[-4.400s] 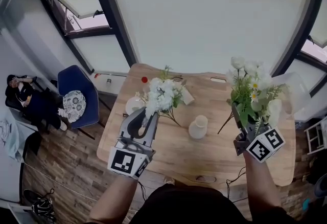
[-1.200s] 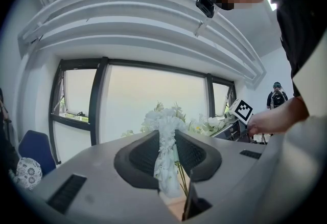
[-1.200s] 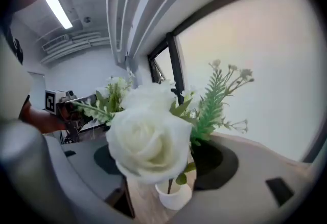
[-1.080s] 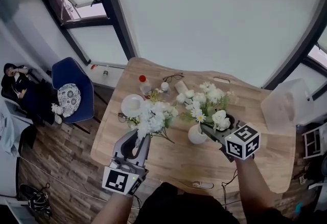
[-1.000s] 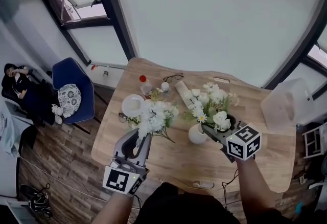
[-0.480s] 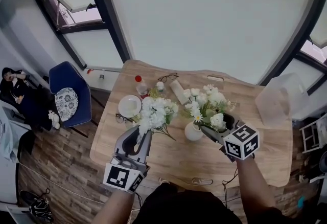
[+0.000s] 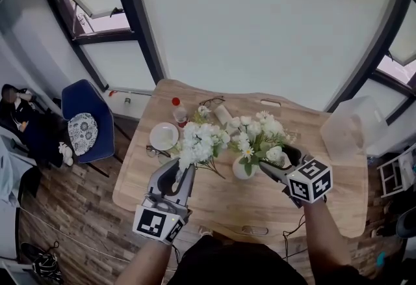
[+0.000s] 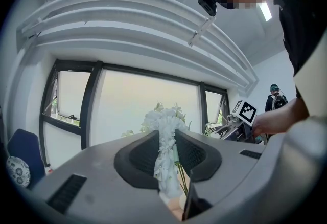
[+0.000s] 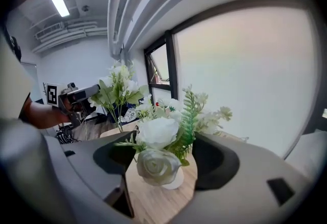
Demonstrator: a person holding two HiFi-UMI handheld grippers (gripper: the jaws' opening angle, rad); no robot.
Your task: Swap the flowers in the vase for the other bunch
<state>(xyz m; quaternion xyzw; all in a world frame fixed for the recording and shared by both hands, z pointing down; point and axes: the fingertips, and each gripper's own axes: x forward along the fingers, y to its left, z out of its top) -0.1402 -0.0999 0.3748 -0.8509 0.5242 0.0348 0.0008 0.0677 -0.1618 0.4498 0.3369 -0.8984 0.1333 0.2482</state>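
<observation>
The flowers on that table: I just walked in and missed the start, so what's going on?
A person works with a tool in each hand. The left tool is clamped on a white bunch, held up left of the white vase on the wooden table. The mixed bunch of roses and greenery stands in the vase, with the right tool open around its blooms.

- The left hand-held gripper [image 7: 184, 172] clamps a white flower bunch [image 7: 201, 142] above the wooden counter [image 7: 325, 179].
- The right hand-held gripper [image 7: 273, 168] is at the rose-and-daisy bunch [image 7: 257, 135], which stands in the white vase [image 7: 242, 169].
- A white plate [image 7: 164, 136] lies nearby.
</observation>
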